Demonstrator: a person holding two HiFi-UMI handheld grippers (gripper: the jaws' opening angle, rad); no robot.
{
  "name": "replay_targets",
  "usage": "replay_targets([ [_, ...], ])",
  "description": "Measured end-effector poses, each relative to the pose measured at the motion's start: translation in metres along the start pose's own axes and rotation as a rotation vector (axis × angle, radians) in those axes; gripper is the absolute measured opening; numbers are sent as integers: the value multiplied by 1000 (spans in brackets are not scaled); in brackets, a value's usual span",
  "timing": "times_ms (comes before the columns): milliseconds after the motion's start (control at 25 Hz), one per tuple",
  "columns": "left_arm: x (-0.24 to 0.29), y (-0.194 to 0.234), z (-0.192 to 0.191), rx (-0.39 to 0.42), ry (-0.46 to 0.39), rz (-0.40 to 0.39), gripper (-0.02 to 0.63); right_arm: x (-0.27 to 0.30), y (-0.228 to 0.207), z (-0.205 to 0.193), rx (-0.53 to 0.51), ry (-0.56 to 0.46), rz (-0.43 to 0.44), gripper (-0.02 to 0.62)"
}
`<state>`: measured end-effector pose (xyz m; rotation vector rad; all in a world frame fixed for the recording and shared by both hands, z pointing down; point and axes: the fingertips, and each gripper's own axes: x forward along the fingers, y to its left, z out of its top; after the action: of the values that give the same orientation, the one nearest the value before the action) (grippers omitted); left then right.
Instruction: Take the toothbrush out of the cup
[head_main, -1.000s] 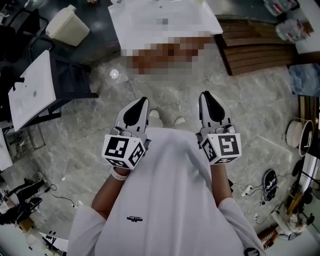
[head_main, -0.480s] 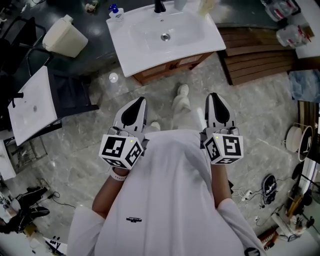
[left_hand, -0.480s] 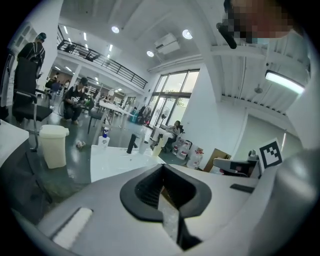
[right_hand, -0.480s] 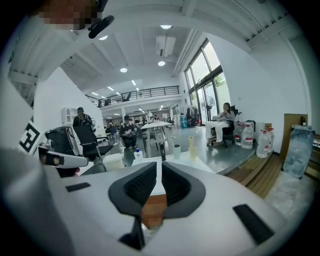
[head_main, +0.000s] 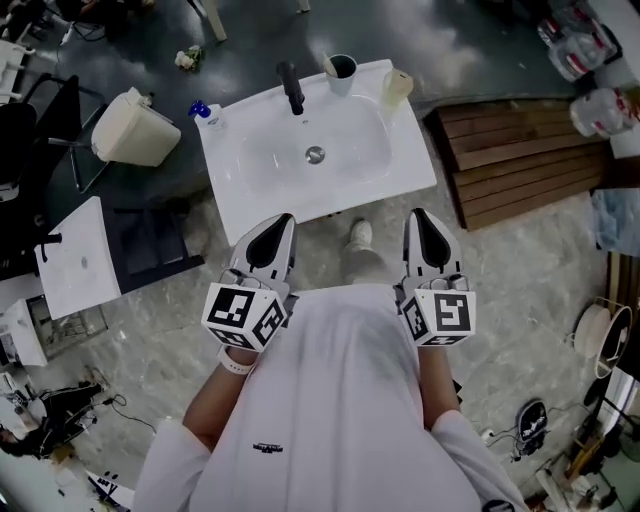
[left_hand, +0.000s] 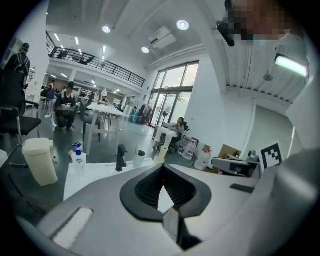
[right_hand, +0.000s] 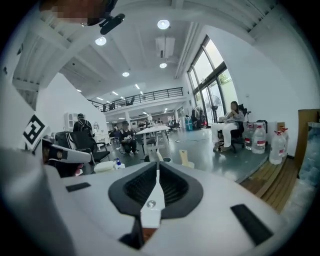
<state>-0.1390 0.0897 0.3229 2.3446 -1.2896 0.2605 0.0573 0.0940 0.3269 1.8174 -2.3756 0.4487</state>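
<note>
A white cup (head_main: 341, 72) with a dark inside stands at the back rim of the white sink (head_main: 408, 165), right of the black tap (head_main: 292, 88). A cream cup (head_main: 397, 87) stands further right. I cannot make out a toothbrush in either. My left gripper (head_main: 284, 217) hangs shut and empty just short of the sink's front edge. My right gripper (head_main: 417, 212) is beside it, also shut and empty. In the left gripper view the cups (left_hand: 141, 158) show small beyond the closed left gripper (left_hand: 163, 167). The right gripper view shows the cream cup (right_hand: 186, 159) past the right gripper (right_hand: 157, 165).
A blue-capped soap bottle (head_main: 205, 115) sits on the sink's left back corner. A cream bin (head_main: 135, 130) stands left of the sink, a wooden pallet (head_main: 510, 150) right of it. A white board (head_main: 80, 262) lies at the left. People sit at tables far off.
Both grippers have moved forward together with the person. The sink has come from the top of the head view down to just ahead of the fingertips. Both stay shut.
</note>
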Motion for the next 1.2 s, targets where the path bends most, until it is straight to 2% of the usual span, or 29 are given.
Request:
replay_targets([
  [200, 70, -8, 30, 4, 7, 39, 6, 50, -59, 18, -13, 15, 40, 8],
  [400, 107, 4, 40, -13, 19, 67, 6, 85, -82, 26, 4, 31, 50, 8],
  [840, 134, 22, 67, -18, -4, 64, 6, 108, -76, 60, -13, -15, 42, 8],
  [1000, 147, 36, 67, -18, 37, 107, 6, 116, -71, 59, -18, -9, 55, 8],
  [1200, 171, 50, 81, -19, 8, 139, 8, 126, -69, 61, -19, -4, 70, 8],
])
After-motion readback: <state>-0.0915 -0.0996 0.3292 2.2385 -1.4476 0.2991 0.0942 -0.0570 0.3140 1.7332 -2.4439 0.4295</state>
